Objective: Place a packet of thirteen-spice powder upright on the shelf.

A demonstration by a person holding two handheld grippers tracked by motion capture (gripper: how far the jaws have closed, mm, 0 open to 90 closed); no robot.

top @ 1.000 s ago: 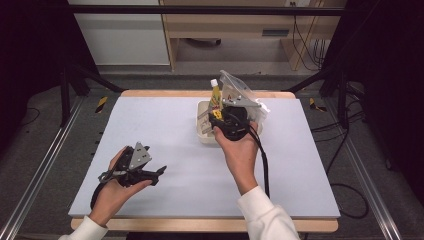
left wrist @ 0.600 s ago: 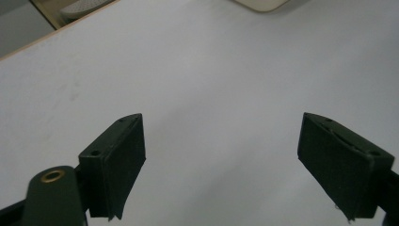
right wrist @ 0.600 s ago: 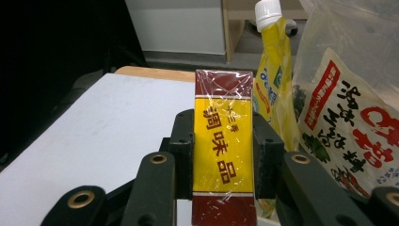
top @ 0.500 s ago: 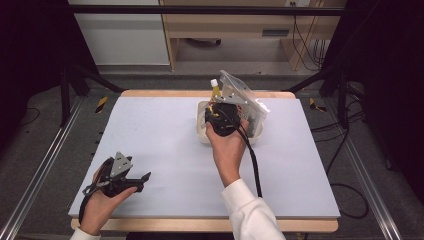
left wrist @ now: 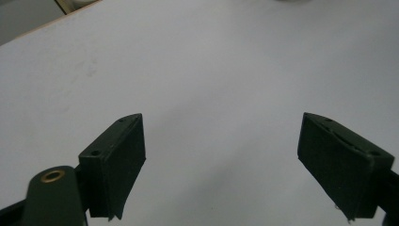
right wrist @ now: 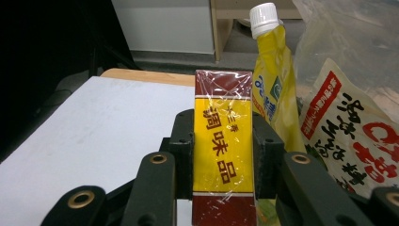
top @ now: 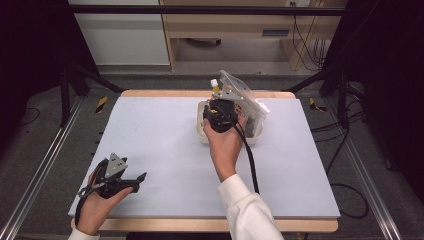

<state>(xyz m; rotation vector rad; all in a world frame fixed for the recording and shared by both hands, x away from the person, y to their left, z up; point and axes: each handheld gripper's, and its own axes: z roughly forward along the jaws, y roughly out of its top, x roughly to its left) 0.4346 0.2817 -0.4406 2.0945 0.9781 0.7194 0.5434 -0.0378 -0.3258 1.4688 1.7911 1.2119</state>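
Observation:
My right gripper (right wrist: 222, 141) is shut on a cellophane-wrapped box (right wrist: 221, 155), yellow in the middle with dark red ends. From above, the right gripper (top: 220, 107) is held over a white bin (top: 256, 138) at the back of the table. A yellow pouch with a white cap (right wrist: 270, 80) stands just behind the box. A white and red printed packet (right wrist: 348, 136) lies to its right inside a clear bag (top: 246, 96). My left gripper (top: 131, 181) rests low at the front left of the white table (top: 160, 130). Its jaws (left wrist: 221, 160) are open with nothing between them.
The table's wooden edge (top: 165, 93) runs along the back, and metal rails (top: 35, 175) flank the sides. The right gripper's cable (top: 250, 160) trails over the table beside the forearm. A low shelf (top: 225, 30) stands beyond the table.
The left hand has moved left and toward the front edge, sinking closer to the table. The right hand has shifted slightly left and farther back with the box in its jaws.

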